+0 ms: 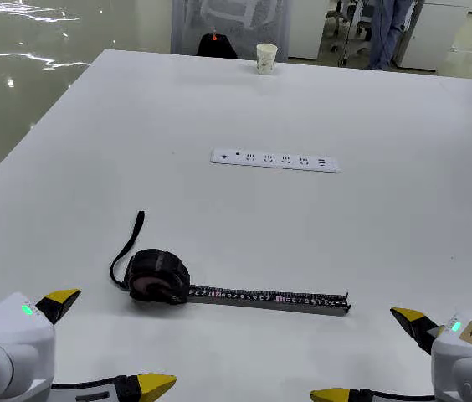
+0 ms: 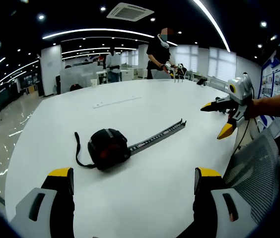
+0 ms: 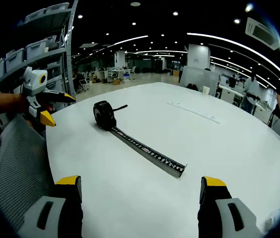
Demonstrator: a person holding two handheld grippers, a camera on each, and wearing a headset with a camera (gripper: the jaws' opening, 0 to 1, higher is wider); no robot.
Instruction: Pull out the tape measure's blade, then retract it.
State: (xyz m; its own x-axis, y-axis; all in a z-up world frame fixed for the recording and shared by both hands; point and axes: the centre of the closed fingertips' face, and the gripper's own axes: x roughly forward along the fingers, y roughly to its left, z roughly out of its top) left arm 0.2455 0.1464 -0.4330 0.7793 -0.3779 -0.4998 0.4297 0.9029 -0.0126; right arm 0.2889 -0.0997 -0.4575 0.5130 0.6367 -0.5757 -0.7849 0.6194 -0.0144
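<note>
The black round tape measure [image 1: 157, 276] was found lying near-centre on the white table [image 1: 219, 109], its dark blade [image 1: 269, 297] extended rightward, judged to be awaiting retraction. The left gripper [image 1: 109, 342] and right gripper [image 1: 366, 354] were held spread and empty, flanking it.

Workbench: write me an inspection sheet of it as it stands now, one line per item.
Surface: white table, no spills or marks seen.
Job's things: black tape measure lies near the front edge, its blade pulled out flat on the table toward the right; strap loose beside the case.
Clutter: power strip mid-table; paper cup upright at the far edge.
Grippers: left gripper and right gripper both open, holding nothing, apart from the tape measure.
Cables: thin black cable at the left gripper's base.
Surroundings: chair behind the far edge; glossy floor; person standing beyond the table.
</note>
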